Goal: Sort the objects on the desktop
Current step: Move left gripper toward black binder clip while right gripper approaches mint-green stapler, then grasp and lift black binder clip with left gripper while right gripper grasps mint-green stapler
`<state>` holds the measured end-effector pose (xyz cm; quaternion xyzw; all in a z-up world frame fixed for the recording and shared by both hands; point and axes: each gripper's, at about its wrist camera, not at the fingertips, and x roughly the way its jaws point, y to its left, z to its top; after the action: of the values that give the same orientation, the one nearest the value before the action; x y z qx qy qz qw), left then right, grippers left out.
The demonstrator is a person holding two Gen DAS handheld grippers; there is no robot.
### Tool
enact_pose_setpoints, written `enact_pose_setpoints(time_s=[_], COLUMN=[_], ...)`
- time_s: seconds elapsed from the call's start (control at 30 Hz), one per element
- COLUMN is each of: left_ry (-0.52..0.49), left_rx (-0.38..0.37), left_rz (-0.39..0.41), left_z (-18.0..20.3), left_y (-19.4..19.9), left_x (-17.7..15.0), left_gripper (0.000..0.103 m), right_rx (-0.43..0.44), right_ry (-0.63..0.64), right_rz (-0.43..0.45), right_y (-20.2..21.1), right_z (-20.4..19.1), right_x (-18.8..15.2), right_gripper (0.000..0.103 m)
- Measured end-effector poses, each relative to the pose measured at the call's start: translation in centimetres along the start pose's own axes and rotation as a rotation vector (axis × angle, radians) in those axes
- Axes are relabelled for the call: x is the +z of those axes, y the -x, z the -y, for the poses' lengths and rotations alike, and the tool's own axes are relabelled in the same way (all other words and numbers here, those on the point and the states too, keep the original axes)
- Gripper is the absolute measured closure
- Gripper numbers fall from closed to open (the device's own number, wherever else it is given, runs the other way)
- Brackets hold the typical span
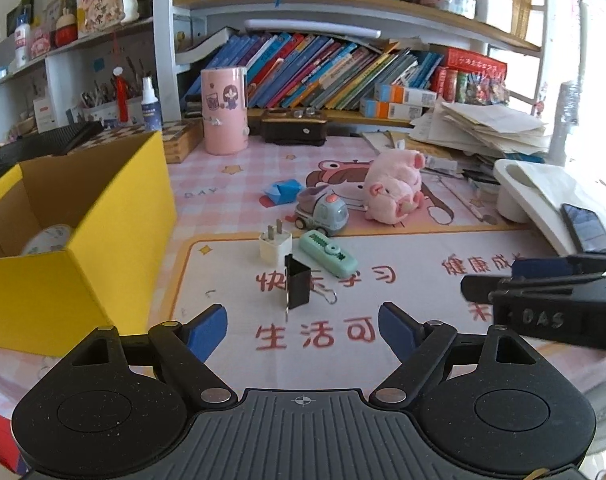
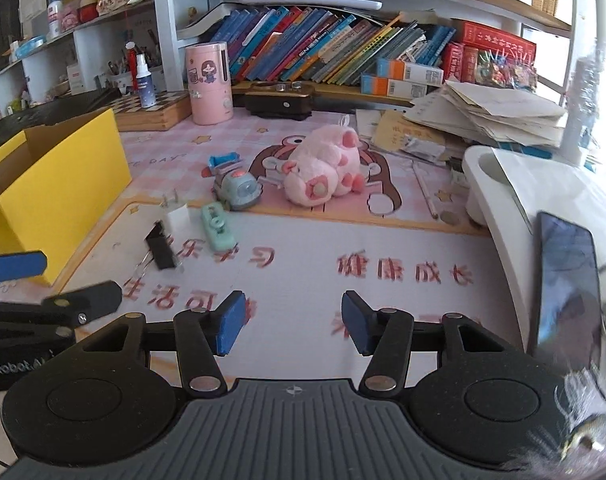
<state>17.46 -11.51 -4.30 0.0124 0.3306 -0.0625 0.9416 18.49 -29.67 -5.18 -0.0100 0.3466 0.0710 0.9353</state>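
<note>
Left gripper: hung low over the desk mat with its blue pads spread apart, gripping nothing.
Right gripper: likewise spread wide and unloaded, just beside the left one.
Binder clip: stood on the mat straight ahead of the left gripper, near its fingertips.
Plug: white, prongs up, just behind the clip.
Green case: lay beside the plug, to its right.
Toy car: farther back, next to the pink plush pig.
Blue paper: behind the car.
Yellow box: open, at the left, well apart from the clip, something round inside.
Phone: on the white stand at the right.
</note>
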Motion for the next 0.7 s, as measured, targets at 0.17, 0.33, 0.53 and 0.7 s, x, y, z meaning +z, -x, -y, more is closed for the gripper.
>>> enact_pose_setpoints(time_s=[0.17,0.33,0.53,0.7], left_ry=[0.016,-0.005,-0.025,-0.027], left_rx=[0.022,0.053,0.056,0.041], left_rz=[-0.031,-0.08,-0.114,-0.118], left_z=[0.8,1.6,1.4,0.6], left_y=[-3.6,-6.9,-9.0,-8.0], left_x=[0.7,0.8,0.8,1.2], left_gripper=[0.026,0.032,0.062,0.064], right_rx=[0.005,0.021,0.056,0.103], right_ry=[-0.006,0.011,0.034,0.065], right_rz=[0.013,-0.002,-0.026,-0.04], right_y=[-1.6,-3.3,-4.9,-6.2], right_z=[1.4,2.0,2.0,1.5], right_x=[1.7,2.7,3.5,3.9], right_gripper=[0.052,0.052,0.052,0.052])
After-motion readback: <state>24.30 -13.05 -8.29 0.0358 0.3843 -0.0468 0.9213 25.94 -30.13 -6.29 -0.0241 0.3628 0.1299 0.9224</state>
